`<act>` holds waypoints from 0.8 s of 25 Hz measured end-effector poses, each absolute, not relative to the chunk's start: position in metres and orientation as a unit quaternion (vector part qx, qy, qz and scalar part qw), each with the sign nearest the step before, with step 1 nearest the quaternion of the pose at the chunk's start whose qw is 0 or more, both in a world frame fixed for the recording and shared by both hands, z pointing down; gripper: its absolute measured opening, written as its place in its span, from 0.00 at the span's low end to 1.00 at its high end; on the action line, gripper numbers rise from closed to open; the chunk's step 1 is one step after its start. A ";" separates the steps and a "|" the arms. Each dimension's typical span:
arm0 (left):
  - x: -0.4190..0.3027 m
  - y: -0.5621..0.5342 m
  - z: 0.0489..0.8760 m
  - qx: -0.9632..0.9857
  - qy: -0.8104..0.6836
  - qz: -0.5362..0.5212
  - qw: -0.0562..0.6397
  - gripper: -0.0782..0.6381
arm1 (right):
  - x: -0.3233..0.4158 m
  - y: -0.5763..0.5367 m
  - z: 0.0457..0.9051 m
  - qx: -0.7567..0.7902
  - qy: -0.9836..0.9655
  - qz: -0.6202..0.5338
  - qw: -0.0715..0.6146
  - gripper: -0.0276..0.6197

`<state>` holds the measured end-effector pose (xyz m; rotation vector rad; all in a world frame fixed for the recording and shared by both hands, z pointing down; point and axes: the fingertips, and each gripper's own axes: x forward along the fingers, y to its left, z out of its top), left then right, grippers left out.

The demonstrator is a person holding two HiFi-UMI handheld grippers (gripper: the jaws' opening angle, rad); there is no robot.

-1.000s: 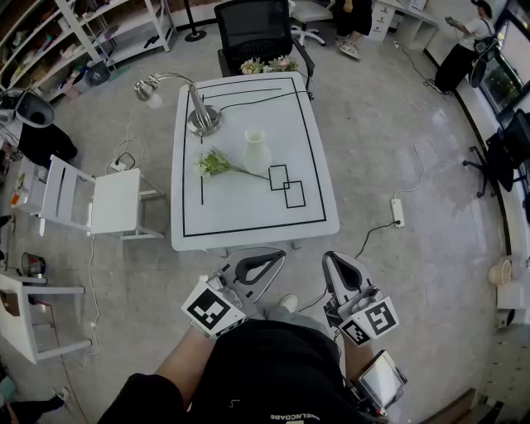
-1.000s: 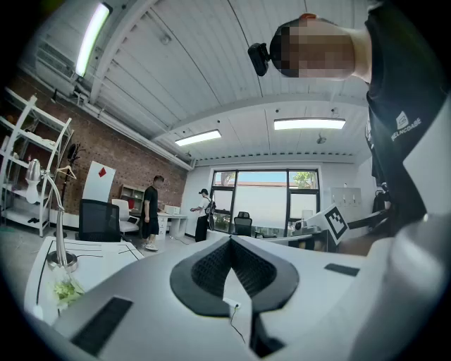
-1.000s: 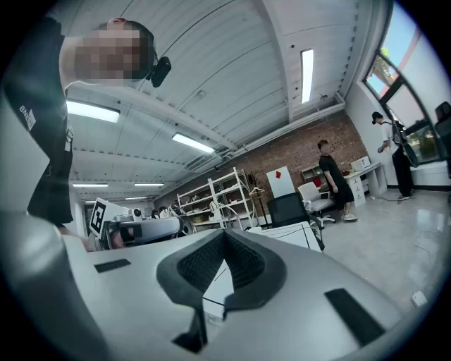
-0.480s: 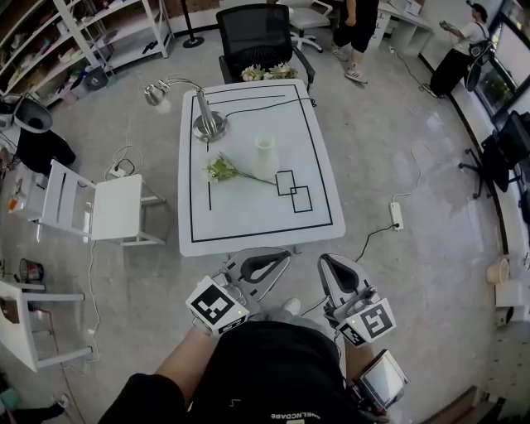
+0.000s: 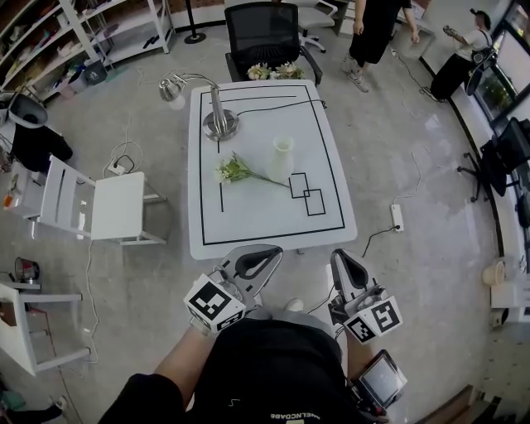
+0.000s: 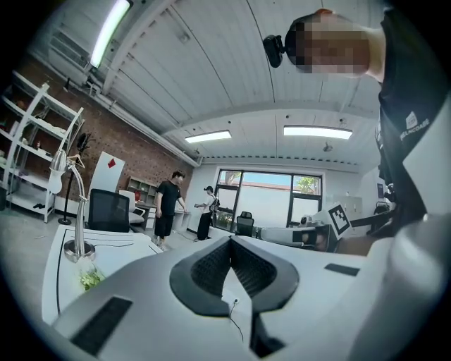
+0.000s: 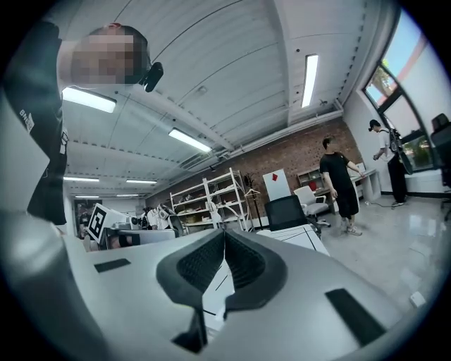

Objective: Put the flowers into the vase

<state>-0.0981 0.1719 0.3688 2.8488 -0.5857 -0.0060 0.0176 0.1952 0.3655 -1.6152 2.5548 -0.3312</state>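
A white vase (image 5: 282, 157) stands upright in the middle of the white table (image 5: 248, 228). A bunch of flowers (image 5: 238, 171) with green leaves lies on the table just left of the vase, its stem pointing right. More flowers (image 5: 276, 72) lie on the black chair behind the table. My left gripper (image 5: 277, 251) and right gripper (image 5: 337, 256) are shut and empty, held side by side in front of the table's near edge, well short of flowers and vase. In the left gripper view the flowers (image 6: 90, 278) show low at left beyond the closed gripper (image 6: 230, 240). The right gripper (image 7: 224, 233) faces the table (image 7: 299, 237).
A desk lamp (image 5: 219, 122) stands at the table's far left corner with a cable running across. A white folding chair (image 5: 93, 204) is left of the table, a black office chair (image 5: 265, 31) behind it. A power strip (image 5: 397, 217) lies on the floor at right. People (image 5: 378, 25) stand at the back.
Both grippers have edged towards the table, which now sits further right in the head view. A person at the back has come further into view. Flowers and vase have not moved.
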 end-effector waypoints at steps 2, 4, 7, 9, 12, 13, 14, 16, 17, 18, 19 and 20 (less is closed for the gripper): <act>-0.108 0.166 0.368 0.973 -0.198 -0.006 0.116 0.11 | 0.012 0.191 0.368 -0.536 0.835 -0.113 0.052 0.06; -0.115 0.161 0.370 0.973 -0.200 -0.007 0.116 0.11 | 0.007 0.188 0.371 -0.540 0.831 -0.120 0.056 0.06; -0.122 0.157 0.377 0.972 -0.201 -0.003 0.123 0.11 | 0.003 0.186 0.378 -0.546 0.826 -0.129 0.055 0.06; -0.123 0.153 0.382 0.971 -0.201 -0.001 0.127 0.11 | 0.001 0.182 0.381 -0.546 0.825 -0.131 0.054 0.06; -0.120 0.147 0.386 0.970 -0.201 0.002 0.134 0.11 | 0.003 0.175 0.385 -0.548 0.824 -0.136 0.055 0.06; -0.118 0.145 0.387 0.970 -0.200 0.003 0.136 0.11 | 0.005 0.172 0.386 -0.548 0.823 -0.138 0.056 0.06; -0.116 0.143 0.388 0.970 -0.200 0.004 0.138 0.11 | 0.007 0.169 0.387 -0.548 0.823 -0.140 0.057 0.06; -0.112 0.138 0.389 0.970 -0.200 0.007 0.140 0.11 | 0.012 0.161 0.388 -0.546 0.823 -0.143 0.058 0.06; -0.109 0.134 0.389 0.970 -0.201 0.009 0.140 0.11 | 0.015 0.157 0.388 -0.544 0.824 -0.144 0.059 0.06; -0.105 0.130 0.390 0.969 -0.203 0.010 0.140 0.12 | 0.018 0.152 0.389 -0.542 0.826 -0.144 0.059 0.06; -0.102 0.125 0.391 0.968 -0.206 0.011 0.140 0.11 | 0.022 0.146 0.390 -0.540 0.827 -0.145 0.059 0.06; -0.098 0.120 0.392 0.967 -0.210 0.011 0.141 0.11 | 0.026 0.141 0.391 -0.537 0.829 -0.146 0.059 0.06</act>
